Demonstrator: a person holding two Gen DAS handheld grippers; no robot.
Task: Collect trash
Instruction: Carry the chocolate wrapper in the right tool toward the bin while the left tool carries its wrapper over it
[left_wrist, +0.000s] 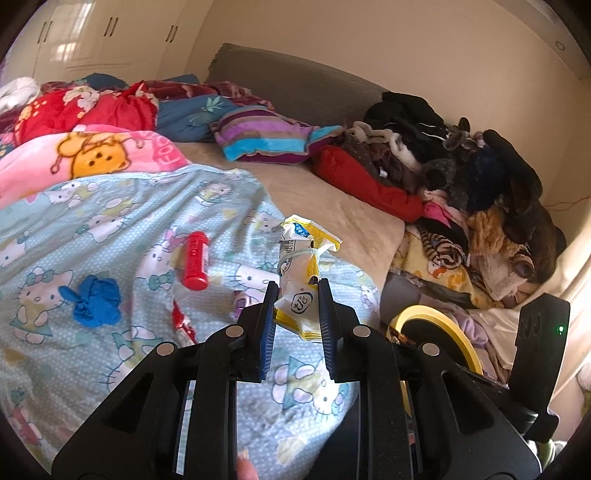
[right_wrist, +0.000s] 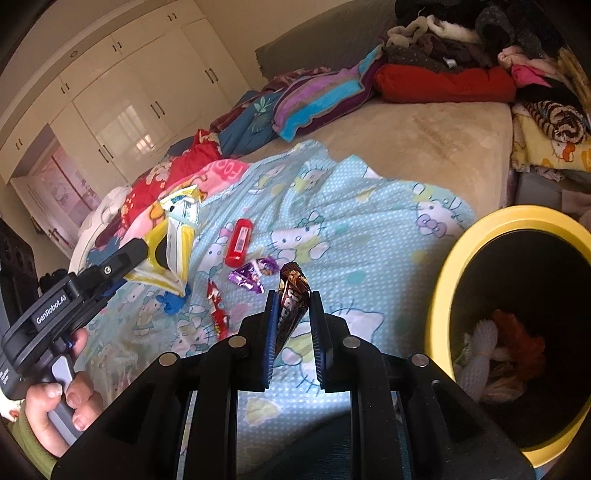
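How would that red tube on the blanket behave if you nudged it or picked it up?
The red tube looks round and lies on its side, so a nudge might roll it, though the soft, rumpled blanket would probably stop it quickly. It keeps a straight shape, so it is likely stiff. Its glossy surface could be a little slippery.

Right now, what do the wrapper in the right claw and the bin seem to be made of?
The brown candy wrapper looks like thin glossy foil-plastic film: it is creased and glints. The yellow-rimmed bin looks like hard, smooth plastic: its rim is even and slightly shiny, though the blur leaves that open.
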